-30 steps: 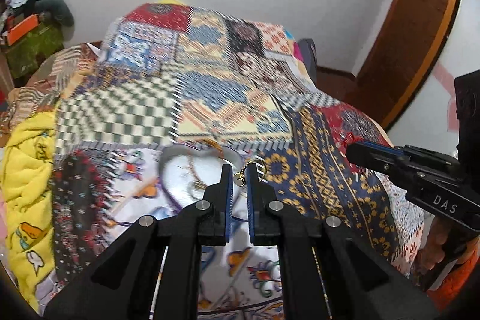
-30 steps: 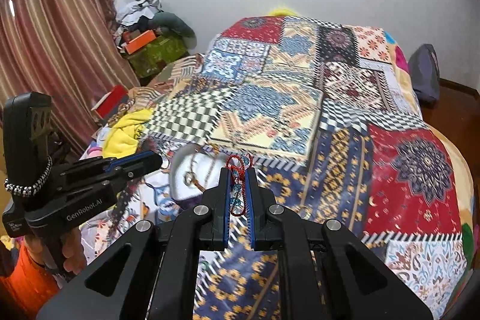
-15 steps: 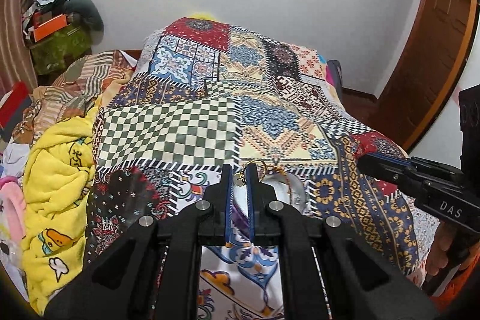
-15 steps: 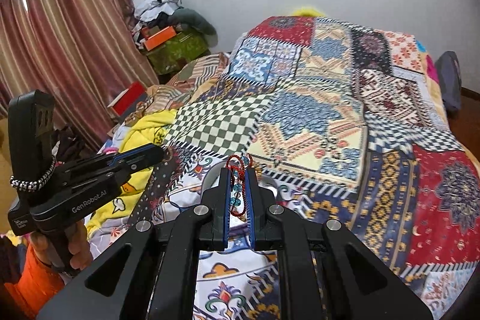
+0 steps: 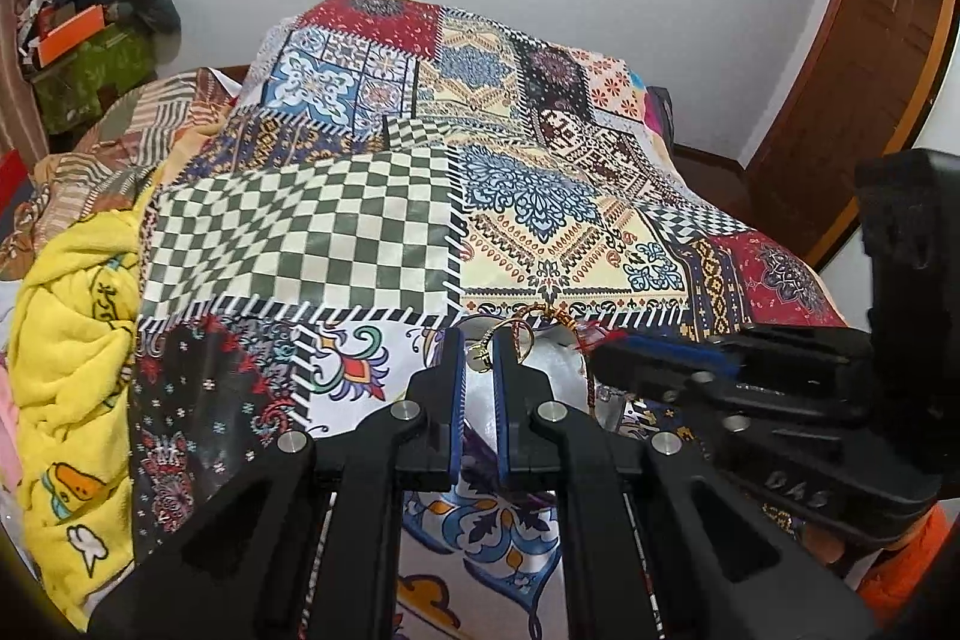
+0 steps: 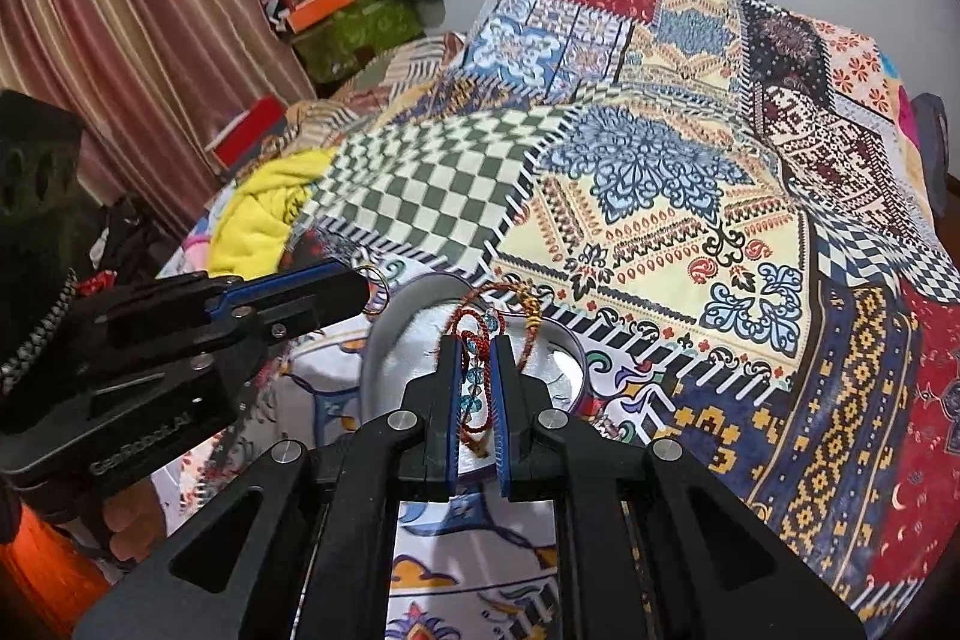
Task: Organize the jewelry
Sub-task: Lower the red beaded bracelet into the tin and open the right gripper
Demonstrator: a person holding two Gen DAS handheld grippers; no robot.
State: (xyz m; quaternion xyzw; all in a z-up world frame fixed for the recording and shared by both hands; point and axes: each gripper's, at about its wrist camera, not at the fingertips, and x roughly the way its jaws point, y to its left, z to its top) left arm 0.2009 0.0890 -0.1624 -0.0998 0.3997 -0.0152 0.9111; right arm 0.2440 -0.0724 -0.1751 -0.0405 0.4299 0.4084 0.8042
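My left gripper (image 5: pixel 478 347) is shut on a gold ring earring (image 5: pixel 521 337); it also shows in the right wrist view (image 6: pixel 375 287) at the left fingertips. My right gripper (image 6: pixel 476 347) is shut on a red cord bracelet with blue beads (image 6: pixel 477 340). Both hang just above a grey heart-shaped dish (image 6: pixel 384 340) lying on the patchwork bedspread (image 6: pixel 660 196). The dish (image 5: pixel 555 376) is mostly hidden behind the fingers in the left wrist view. The right gripper (image 5: pixel 606 355) crosses the left wrist view from the right.
A yellow blanket (image 5: pixel 66 340) lies crumpled at the left edge of the bed. Boxes and clothes (image 6: pixel 348 10) pile up against the far wall by the curtain (image 6: pixel 120 40). A wooden door (image 5: pixel 852 100) stands at the right.
Both grippers have moved in closer together over the heart-shaped dish, still holding their pieces. The right gripper now sits close beside the left one.
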